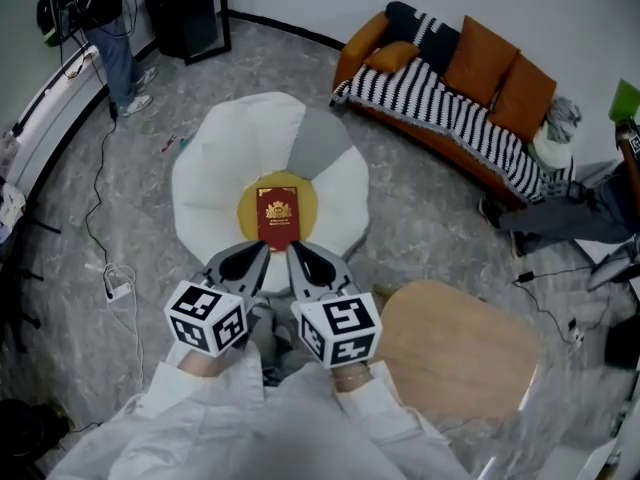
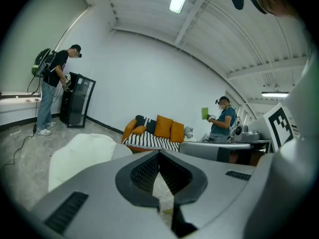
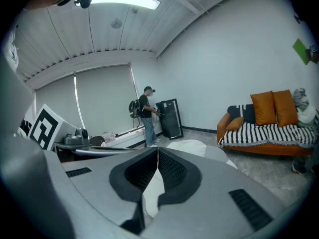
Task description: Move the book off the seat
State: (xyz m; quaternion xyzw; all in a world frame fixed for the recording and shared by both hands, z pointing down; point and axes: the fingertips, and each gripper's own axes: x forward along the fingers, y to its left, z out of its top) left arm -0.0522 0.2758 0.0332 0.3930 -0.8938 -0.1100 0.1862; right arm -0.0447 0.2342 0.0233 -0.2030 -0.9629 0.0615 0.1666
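A dark red book [image 1: 277, 217] with a gold emblem lies flat on the yellow centre of a white flower-shaped seat [image 1: 222, 168]. My left gripper [image 1: 262, 249] and right gripper [image 1: 296, 249] hover side by side just in front of the book's near edge, both shut and empty. In the left gripper view the jaws [image 2: 159, 156] meet tip to tip with the white seat [image 2: 82, 153] beyond them. The right gripper view shows its jaws [image 3: 157, 152] closed too, over the seat [image 3: 192, 147]. The book is hidden in both gripper views.
An orange sofa [image 1: 470, 103] with a striped throw stands at the back right. A round wooden table [image 1: 455, 348] is close on my right. A person [image 1: 105, 18] stands by a black cabinet [image 1: 188, 8] at the back left. Cables [image 1: 105, 258] trail on the floor at left.
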